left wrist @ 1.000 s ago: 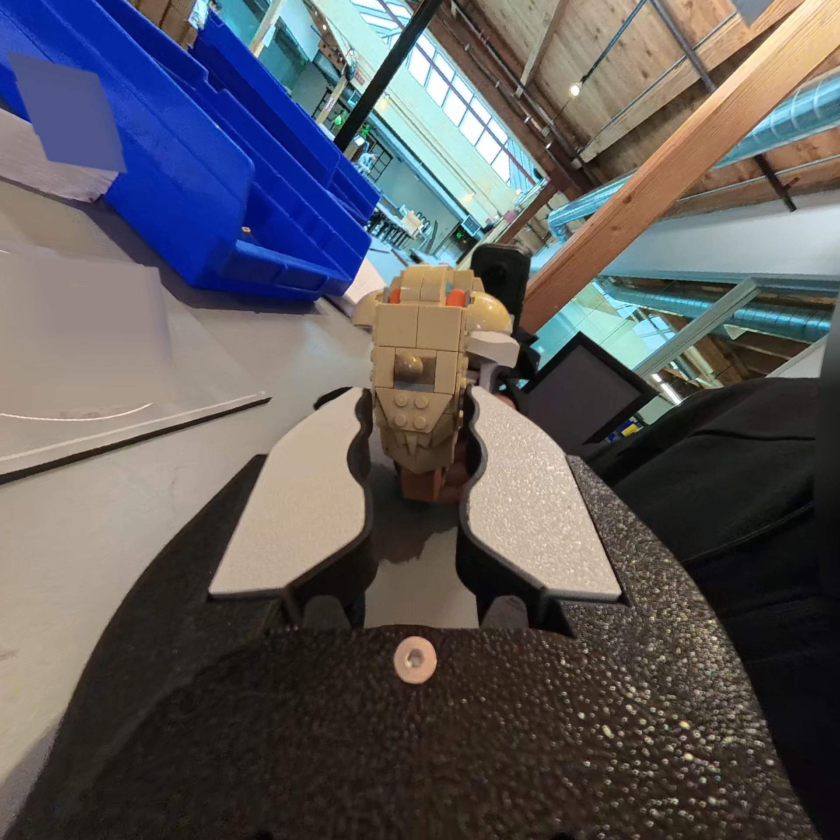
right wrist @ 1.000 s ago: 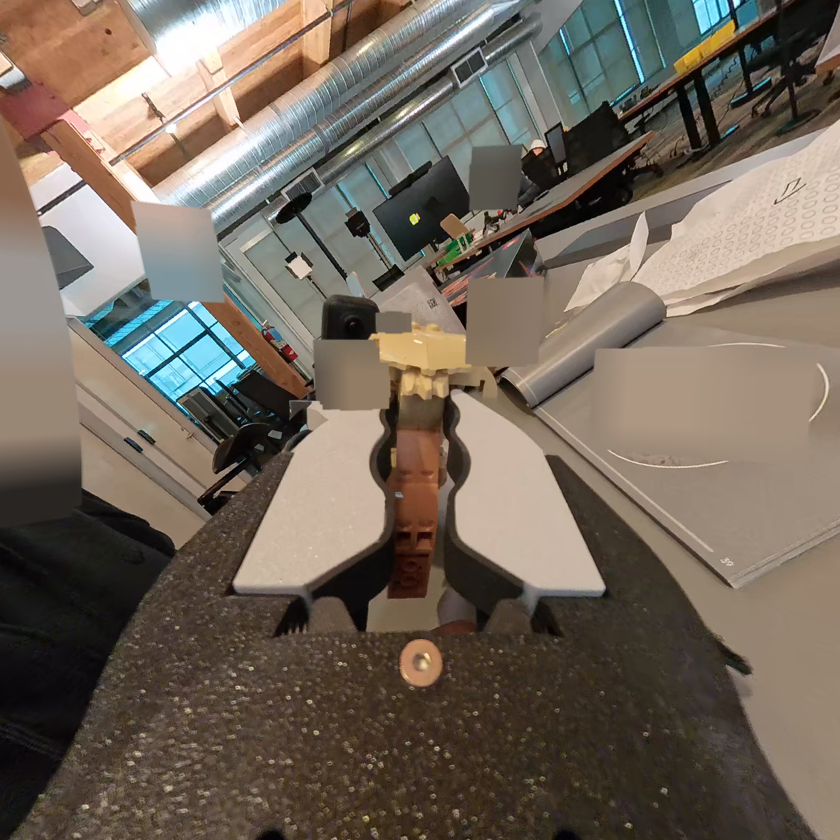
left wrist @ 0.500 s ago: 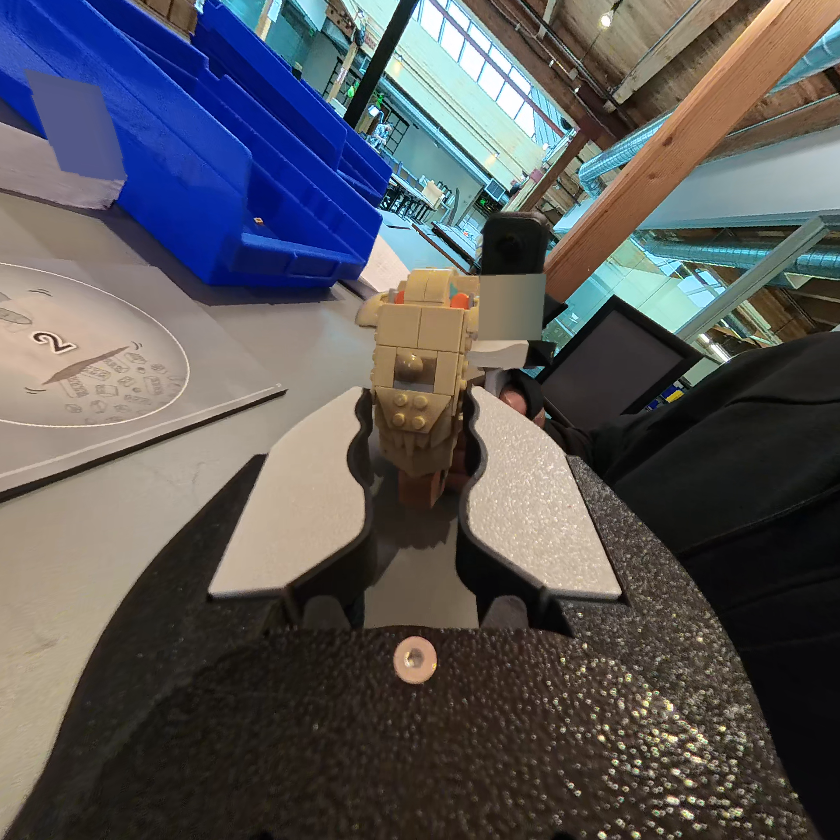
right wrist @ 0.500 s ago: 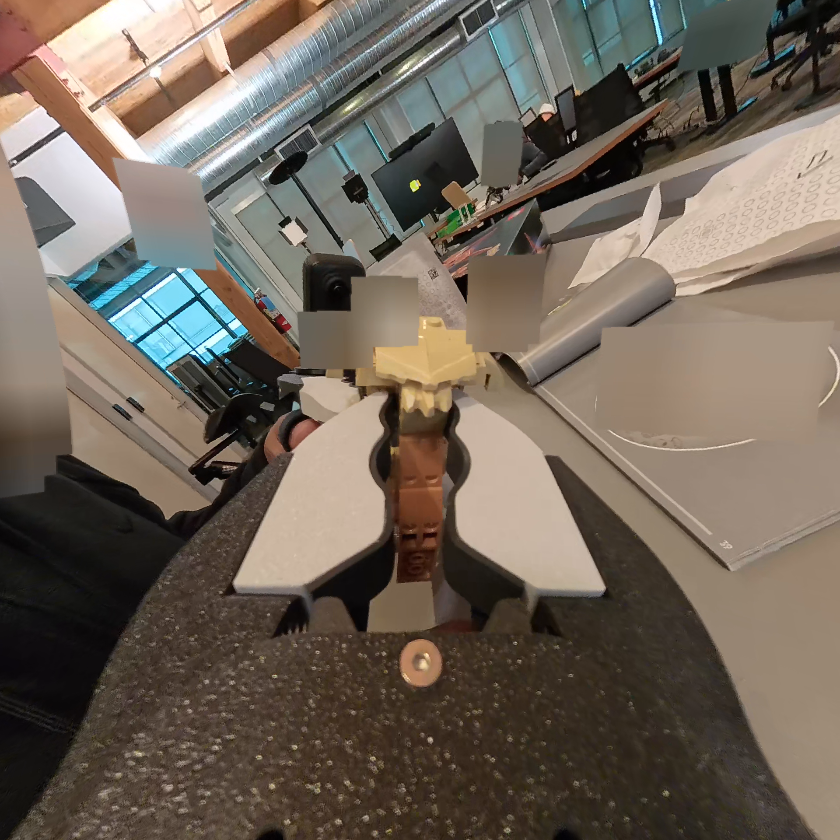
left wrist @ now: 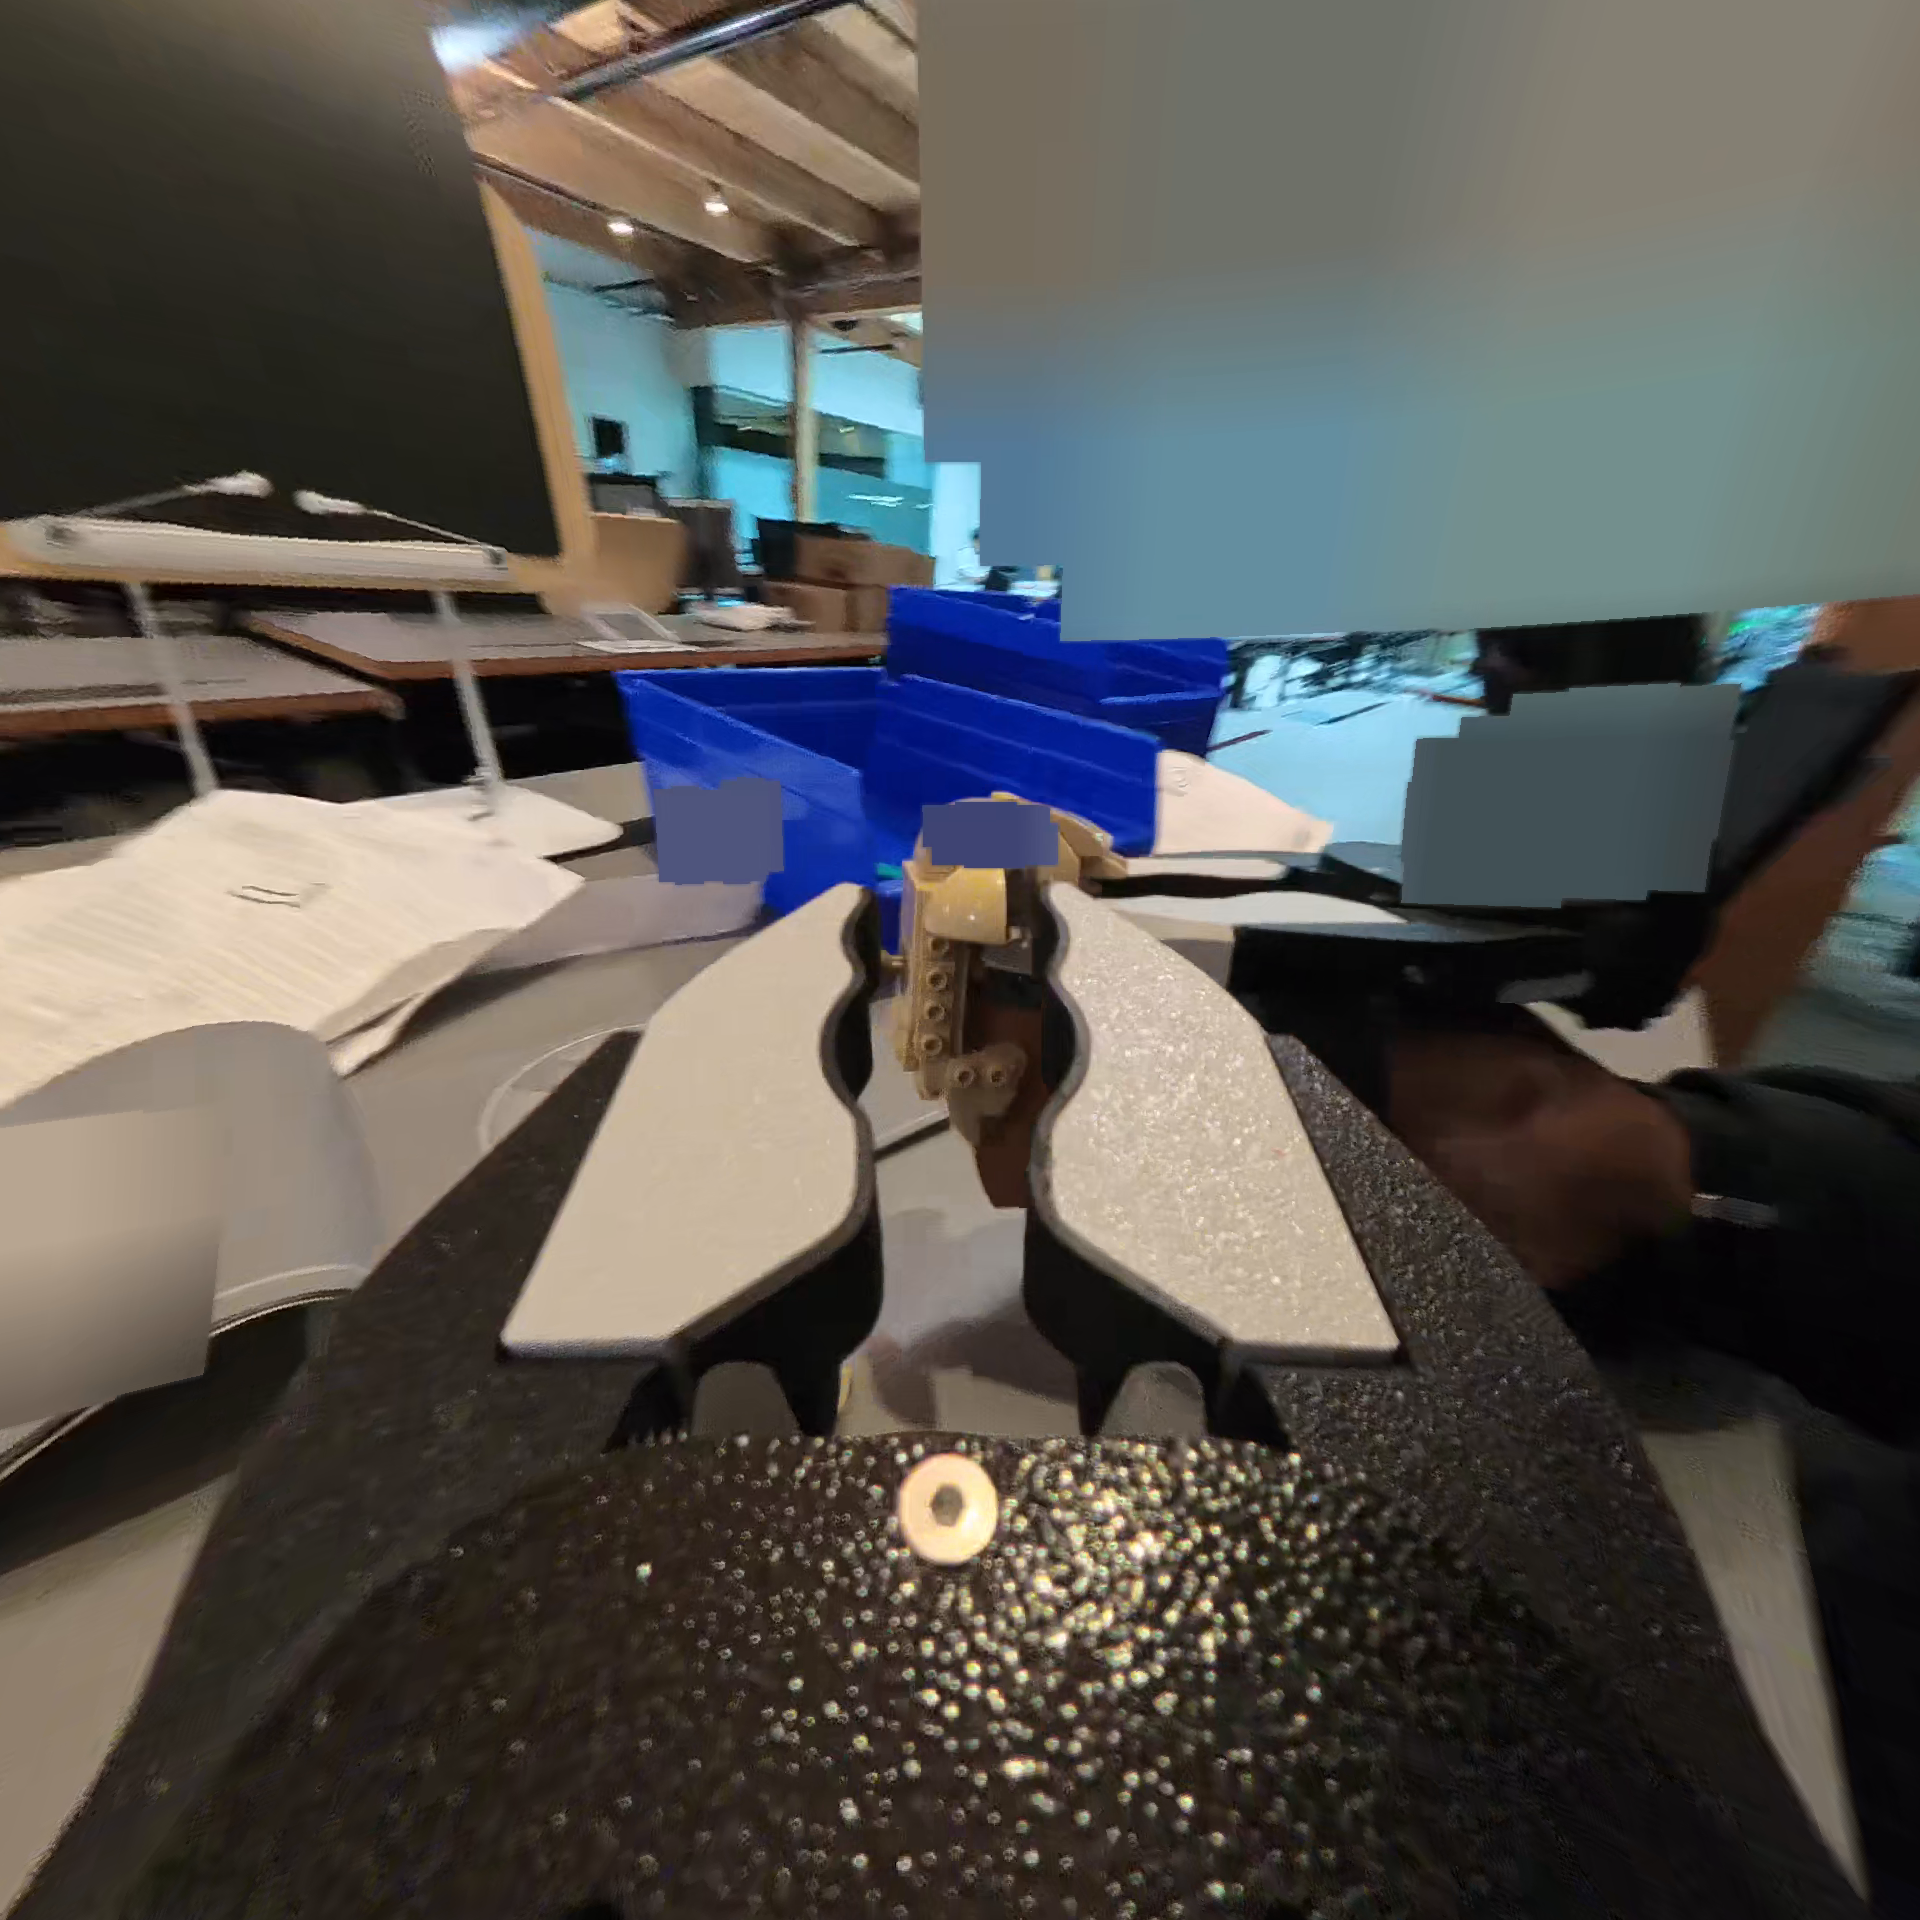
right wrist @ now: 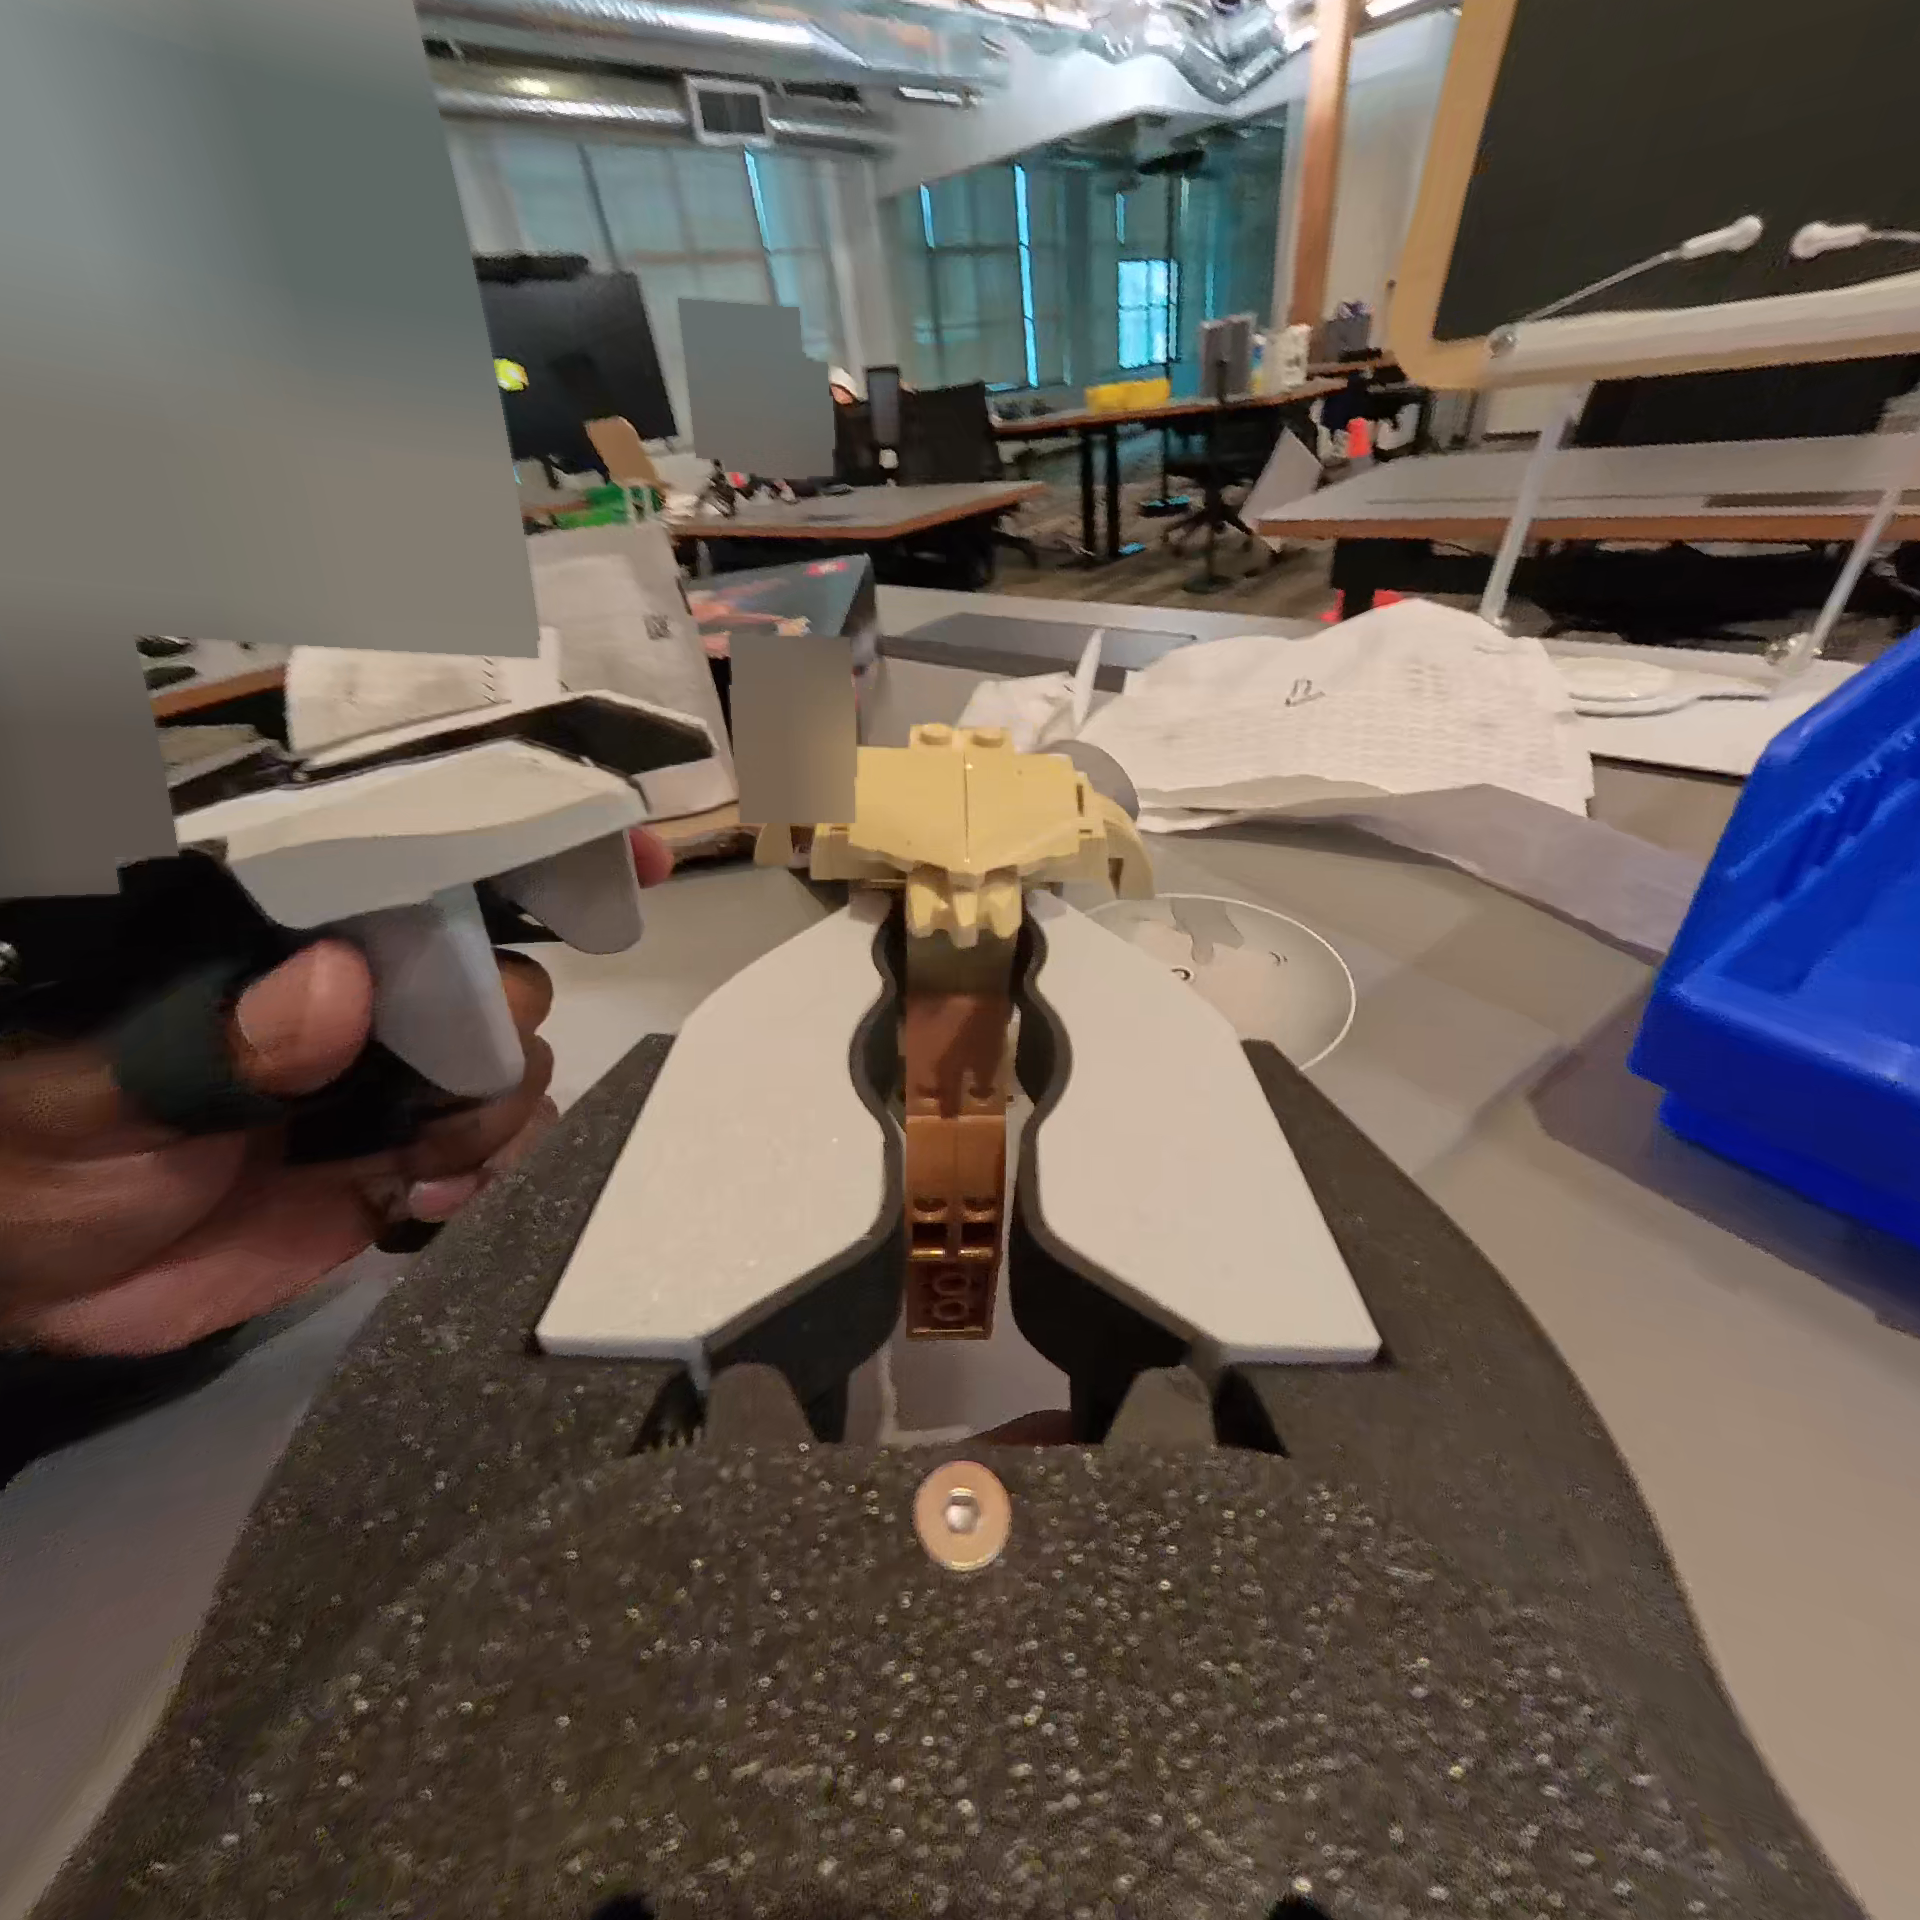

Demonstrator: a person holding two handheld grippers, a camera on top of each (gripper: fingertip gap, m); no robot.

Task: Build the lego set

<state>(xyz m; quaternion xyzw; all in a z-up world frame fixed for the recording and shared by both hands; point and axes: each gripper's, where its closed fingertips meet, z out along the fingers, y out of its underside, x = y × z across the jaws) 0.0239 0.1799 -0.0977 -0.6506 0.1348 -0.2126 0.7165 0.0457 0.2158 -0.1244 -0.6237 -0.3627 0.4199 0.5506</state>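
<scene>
One brick-built model [right wrist: 951, 831] was there, held above the counter [right wrist: 1455, 1195] in front of at least two blue bins [left wrist: 997, 748]. Two grippers met on it. The right gripper [right wrist: 954, 925] was clamped narrowly on its brown stem [right wrist: 954, 1143]. The left gripper [left wrist: 961, 914] stood partly open around the tan head, with a gap at one pad. A twist or lopsided squeeze could have snapped head from stem and dropped bricks.
</scene>
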